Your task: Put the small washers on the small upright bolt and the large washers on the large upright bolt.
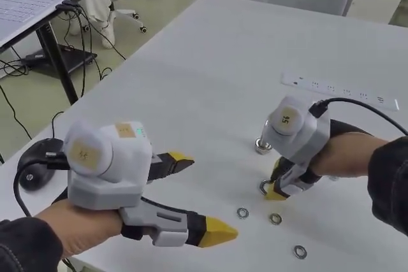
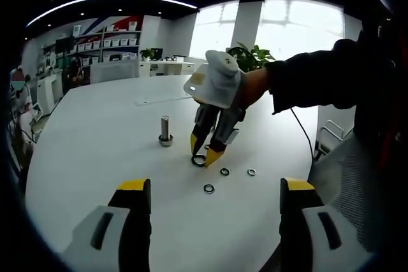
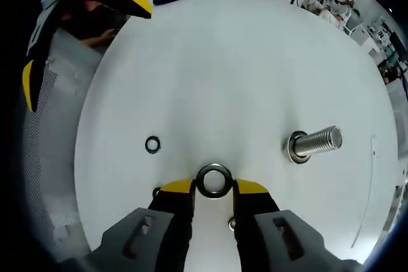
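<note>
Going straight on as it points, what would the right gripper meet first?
The large washer lying between the jaw tips of the right gripper, then the table beneath; the tips may already touch it.

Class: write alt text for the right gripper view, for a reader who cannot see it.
The right claw straddles a large washer lying on a white table. A bolt stands to its right, and a small washer lies to its left.
</note>
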Motion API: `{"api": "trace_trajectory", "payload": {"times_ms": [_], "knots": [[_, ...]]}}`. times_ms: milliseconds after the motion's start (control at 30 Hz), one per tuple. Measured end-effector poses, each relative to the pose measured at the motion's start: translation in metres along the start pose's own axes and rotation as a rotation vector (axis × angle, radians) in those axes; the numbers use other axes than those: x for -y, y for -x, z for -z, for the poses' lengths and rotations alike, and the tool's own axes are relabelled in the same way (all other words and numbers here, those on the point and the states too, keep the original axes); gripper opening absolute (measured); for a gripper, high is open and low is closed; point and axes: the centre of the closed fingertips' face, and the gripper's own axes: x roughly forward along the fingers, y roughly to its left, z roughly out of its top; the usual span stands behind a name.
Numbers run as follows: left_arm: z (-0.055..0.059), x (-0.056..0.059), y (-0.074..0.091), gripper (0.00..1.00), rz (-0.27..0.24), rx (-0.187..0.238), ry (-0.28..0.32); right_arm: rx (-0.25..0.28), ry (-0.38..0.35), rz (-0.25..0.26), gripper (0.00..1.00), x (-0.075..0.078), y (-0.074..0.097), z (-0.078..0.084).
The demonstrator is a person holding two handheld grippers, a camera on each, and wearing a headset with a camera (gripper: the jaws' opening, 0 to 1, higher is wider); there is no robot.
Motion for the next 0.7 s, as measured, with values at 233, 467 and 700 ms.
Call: {"api": "trace_trajectory", "payload": {"times_ms": [233,467,700], "knots": [[-0.001,0.0,0.0,0.83,0.0,0.001,-0.001,0.002,-0.01,0.002,0.25,0.0,0.001,0.0],[-0.001,0.001,0.0,0.83,0.0,0.0,0.0,-0.001,-0.007,-0.002,0.24,0.0,0.003,0.001],[-0.001,0.001,0.0,0.82,0.002,0.0,-0.001,0.004,-0.007,0.002,0.23,0.002,0.011,-0.003]]}}
